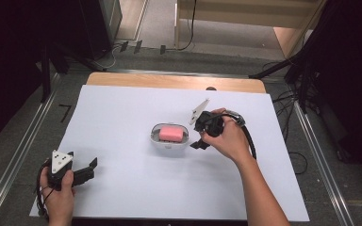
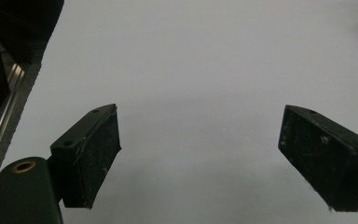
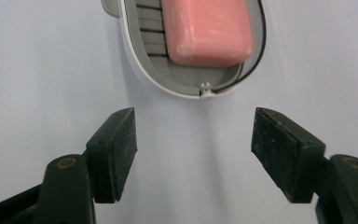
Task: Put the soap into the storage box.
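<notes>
A pink bar of soap point(image 1: 171, 133) lies in a white oval soap dish point(image 1: 154, 136) with a grey slatted inside, near the middle of the table. My right gripper point(image 1: 198, 133) sits just to the right of the dish, pointing at it, jaws open with nothing between them. In the right gripper view the soap point(image 3: 207, 28) and the dish rim point(image 3: 135, 56) lie a little beyond the open right gripper point(image 3: 193, 154). At the front left corner, my left gripper point(image 1: 90, 170) rests low over the sheet, open and empty. The left gripper point(image 2: 200, 158) faces bare white sheet.
A white sheet point(image 1: 122, 188) covers most of the wooden table point(image 1: 169, 81). Metal rails point(image 1: 23, 150) run along both sides, with cables point(image 1: 290, 122) on the floor to the right. Dark curtains and stands flank the table.
</notes>
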The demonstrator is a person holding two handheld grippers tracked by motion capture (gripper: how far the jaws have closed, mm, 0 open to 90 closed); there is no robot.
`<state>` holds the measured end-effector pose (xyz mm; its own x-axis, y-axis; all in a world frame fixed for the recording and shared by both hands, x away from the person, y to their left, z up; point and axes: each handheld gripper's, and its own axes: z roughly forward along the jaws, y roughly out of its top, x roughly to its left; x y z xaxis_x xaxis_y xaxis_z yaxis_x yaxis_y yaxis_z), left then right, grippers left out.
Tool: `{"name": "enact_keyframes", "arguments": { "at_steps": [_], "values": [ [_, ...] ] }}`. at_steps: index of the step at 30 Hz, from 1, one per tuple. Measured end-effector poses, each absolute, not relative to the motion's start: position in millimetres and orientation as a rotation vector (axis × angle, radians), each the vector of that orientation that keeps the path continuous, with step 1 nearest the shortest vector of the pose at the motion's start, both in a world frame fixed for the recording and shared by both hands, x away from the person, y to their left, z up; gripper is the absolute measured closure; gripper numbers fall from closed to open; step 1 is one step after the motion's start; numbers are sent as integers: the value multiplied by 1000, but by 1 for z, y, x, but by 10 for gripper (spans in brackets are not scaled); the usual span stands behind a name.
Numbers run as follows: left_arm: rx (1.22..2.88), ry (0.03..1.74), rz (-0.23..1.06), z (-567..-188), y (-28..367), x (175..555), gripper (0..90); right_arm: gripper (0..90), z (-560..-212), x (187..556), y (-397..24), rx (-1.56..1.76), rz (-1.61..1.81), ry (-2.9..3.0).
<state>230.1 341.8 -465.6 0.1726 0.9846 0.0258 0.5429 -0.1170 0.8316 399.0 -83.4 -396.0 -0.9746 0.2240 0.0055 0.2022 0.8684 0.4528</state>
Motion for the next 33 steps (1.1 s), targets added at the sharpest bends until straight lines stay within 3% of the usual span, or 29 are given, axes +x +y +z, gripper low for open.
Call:
{"name": "enact_keyframes", "arguments": {
  "at_steps": [17,33],
  "values": [
    [1758,1455,811,-466,341,230,135,146,-410,393,-121,460,739,2932],
    [1757,1455,811,-466,341,230,135,107,-424,385,-164,588,773,2880]
  ]
}}
